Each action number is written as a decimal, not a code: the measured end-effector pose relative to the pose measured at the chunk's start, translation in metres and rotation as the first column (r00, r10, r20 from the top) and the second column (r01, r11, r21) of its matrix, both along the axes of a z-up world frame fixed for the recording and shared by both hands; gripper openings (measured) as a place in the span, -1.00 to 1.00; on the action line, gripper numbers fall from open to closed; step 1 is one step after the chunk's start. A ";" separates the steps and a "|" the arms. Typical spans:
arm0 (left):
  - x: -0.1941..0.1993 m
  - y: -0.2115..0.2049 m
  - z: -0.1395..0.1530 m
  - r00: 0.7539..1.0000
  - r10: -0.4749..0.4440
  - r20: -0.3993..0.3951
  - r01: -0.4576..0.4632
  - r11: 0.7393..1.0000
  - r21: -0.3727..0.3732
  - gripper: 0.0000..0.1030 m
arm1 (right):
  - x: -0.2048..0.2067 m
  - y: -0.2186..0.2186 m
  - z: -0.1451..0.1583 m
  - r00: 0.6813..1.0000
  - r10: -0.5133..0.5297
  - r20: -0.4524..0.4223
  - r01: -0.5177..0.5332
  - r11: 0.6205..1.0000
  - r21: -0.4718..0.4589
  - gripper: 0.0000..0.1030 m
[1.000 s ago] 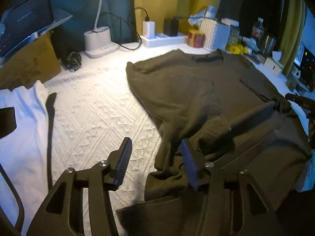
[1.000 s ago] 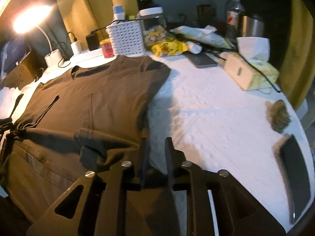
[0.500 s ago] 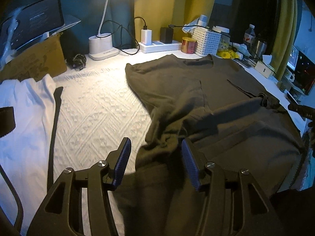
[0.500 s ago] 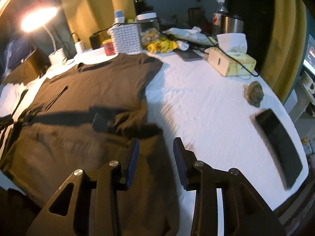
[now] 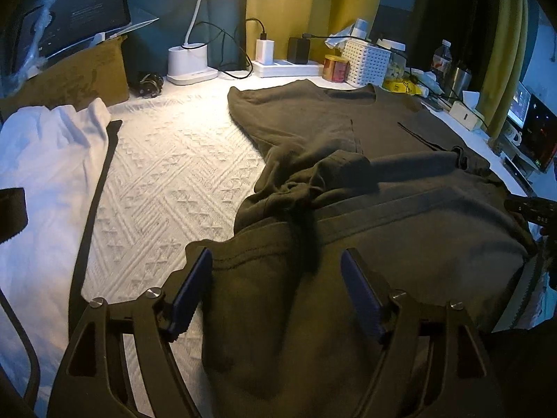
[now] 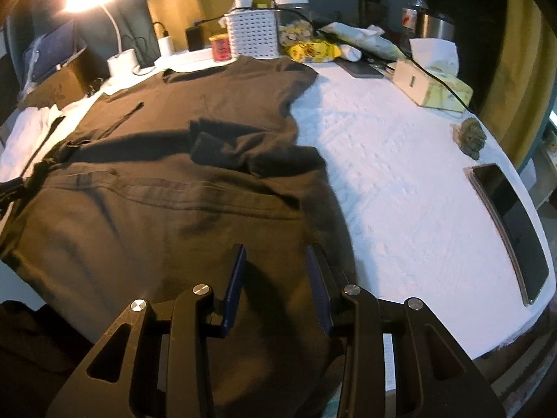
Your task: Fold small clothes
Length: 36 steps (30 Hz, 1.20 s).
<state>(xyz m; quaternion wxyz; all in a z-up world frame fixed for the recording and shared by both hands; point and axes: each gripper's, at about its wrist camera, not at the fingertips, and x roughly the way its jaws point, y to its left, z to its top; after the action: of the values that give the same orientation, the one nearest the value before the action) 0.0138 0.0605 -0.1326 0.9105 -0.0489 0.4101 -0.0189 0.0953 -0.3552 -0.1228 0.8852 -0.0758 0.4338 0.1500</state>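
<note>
Shirt point(image 5: 400, 132) mid-frame: sleeves point(image 6: 222, 146) tucked in, hem fold pending. Left gripper point(image 5: 276, 291) just opened wide, grips nothing; right gripper point(image 6: 275, 287) part-open, cloth beneath, unpinched.

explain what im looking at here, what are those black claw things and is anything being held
Those are two hand-held grippers, one in each of a person's hands, each carrying a camera that looks along its fingers. One picture comes from the left gripper, the other from the right gripper. A dark olive t-shirt lies partly folded on the white textured tablecloth. Both grippers' fingers have just been opening. Cloth lies between them, but nothing is gripped.
</note>
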 end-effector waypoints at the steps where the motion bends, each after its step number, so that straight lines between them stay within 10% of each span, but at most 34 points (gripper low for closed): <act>1: -0.001 0.000 0.000 1.000 0.003 0.000 -0.003 1.000 0.002 0.48 | 0.002 -0.004 -0.001 1.000 -0.011 0.003 0.011 1.000 -0.003 -0.09; 12: -0.017 0.012 -0.008 0.997 0.074 -0.036 -0.073 0.997 0.021 0.48 | 0.011 -0.005 -0.005 1.000 0.014 0.008 -0.014 0.999 0.043 0.12; 18: -0.024 0.019 -0.013 0.994 0.092 -0.053 -0.092 0.996 -0.008 0.48 | 0.005 0.019 -0.003 0.996 0.076 0.038 -0.076 0.997 -0.005 -0.84; 22: -0.026 0.020 -0.016 0.995 0.081 -0.049 -0.082 0.997 -0.015 0.46 | -0.007 0.028 0.006 0.990 0.126 0.062 -0.126 0.992 -0.007 -0.85; 31: -0.020 0.017 -0.017 1.000 0.006 -0.010 -0.007 0.999 -0.043 -0.79 | -0.023 0.025 0.038 0.983 0.132 0.128 -0.136 0.990 0.031 -0.86; 36: -0.028 0.008 -0.006 1.000 0.000 0.016 0.000 1.000 -0.005 -0.87 | -0.027 0.010 0.046 0.985 0.096 0.145 -0.103 0.994 0.038 -0.86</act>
<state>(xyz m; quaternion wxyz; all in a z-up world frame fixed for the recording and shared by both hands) -0.0143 0.0690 -0.1381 0.9136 -0.0509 0.4028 -0.0202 0.0679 -0.3448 -0.0771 0.9068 -0.0880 0.3616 0.1980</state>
